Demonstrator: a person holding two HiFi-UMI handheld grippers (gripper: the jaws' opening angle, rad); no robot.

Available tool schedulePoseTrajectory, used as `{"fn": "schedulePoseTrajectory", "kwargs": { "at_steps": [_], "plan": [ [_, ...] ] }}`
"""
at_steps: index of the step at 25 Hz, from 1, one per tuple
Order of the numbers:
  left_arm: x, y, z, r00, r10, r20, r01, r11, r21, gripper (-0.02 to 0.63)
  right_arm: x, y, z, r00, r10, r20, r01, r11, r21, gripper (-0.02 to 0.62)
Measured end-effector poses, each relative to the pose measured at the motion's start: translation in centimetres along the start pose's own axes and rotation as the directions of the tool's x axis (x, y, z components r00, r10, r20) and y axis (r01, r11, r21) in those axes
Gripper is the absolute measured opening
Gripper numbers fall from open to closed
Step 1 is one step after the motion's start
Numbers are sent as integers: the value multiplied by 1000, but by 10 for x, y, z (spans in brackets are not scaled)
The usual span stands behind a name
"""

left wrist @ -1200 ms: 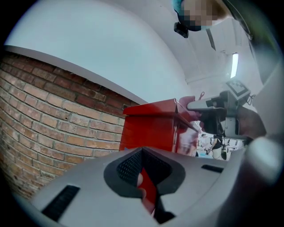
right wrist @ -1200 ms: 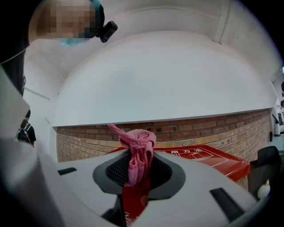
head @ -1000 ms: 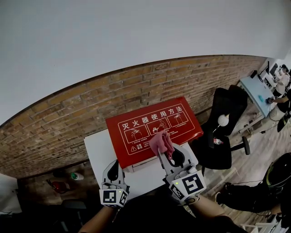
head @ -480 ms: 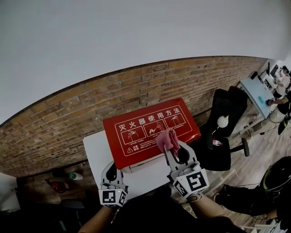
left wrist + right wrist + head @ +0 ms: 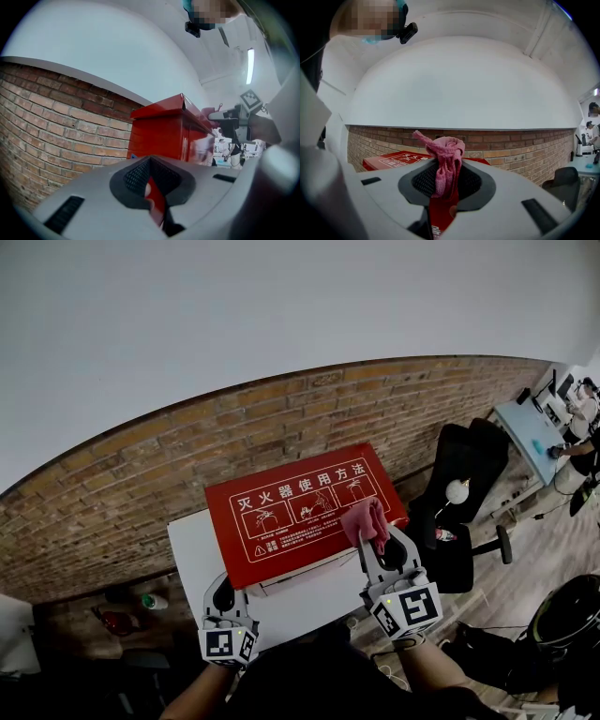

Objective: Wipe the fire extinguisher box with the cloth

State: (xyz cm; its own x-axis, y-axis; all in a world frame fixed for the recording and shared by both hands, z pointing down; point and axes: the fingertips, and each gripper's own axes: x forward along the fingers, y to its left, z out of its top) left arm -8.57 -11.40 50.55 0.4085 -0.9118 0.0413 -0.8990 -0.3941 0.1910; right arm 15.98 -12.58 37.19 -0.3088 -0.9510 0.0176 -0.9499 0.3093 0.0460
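Head view: a red fire extinguisher box (image 5: 295, 517) is seen from above, resting on a white tabletop (image 5: 192, 554) that stands against a brick wall (image 5: 141, 465). White characters and three instruction diagrams are printed on the box's top face. The right gripper (image 5: 369, 538) is held over the near right corner of that face, and a crumpled pink cloth (image 5: 365, 518) is pinched between its fingers. The cloth is bunched just above the fingertips and overlaps the printed surface beside the right edge; whether it presses on the surface cannot be told from this view. The left gripper (image 5: 223, 581) is held lower, at the near left corner of the box, over the tabletop, well apart from the cloth. A black office chair (image 5: 469, 460) is seen to the right of the box.

In the right gripper view, the fingers are closed on the cloth, which hangs down between the dark pads and is knotted up above them, with the red box behind.

In the left gripper view, the fingers are pressed almost together around nothing, only a thin slit being left, through which red shows. The box's side rises ahead, and the right gripper with the cloth is seen at its top edge.
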Motion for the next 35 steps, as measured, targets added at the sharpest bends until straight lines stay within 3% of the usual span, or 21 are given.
{"fn": "schedulePoseTrajectory", "kwargs": {
  "at_steps": [19, 35],
  "plan": [
    [-1, -1, -3, 1000, 26, -11, -26, 999, 22, 18, -17, -72, -3, 994, -102, -30, 99, 992, -79, 98],
    [-7, 9, -7, 998, 64, -12, -64, 998, 18, 18, -8, -87, -3, 989, -122, -79, 105, 977, -186, 98]
  ]
}}
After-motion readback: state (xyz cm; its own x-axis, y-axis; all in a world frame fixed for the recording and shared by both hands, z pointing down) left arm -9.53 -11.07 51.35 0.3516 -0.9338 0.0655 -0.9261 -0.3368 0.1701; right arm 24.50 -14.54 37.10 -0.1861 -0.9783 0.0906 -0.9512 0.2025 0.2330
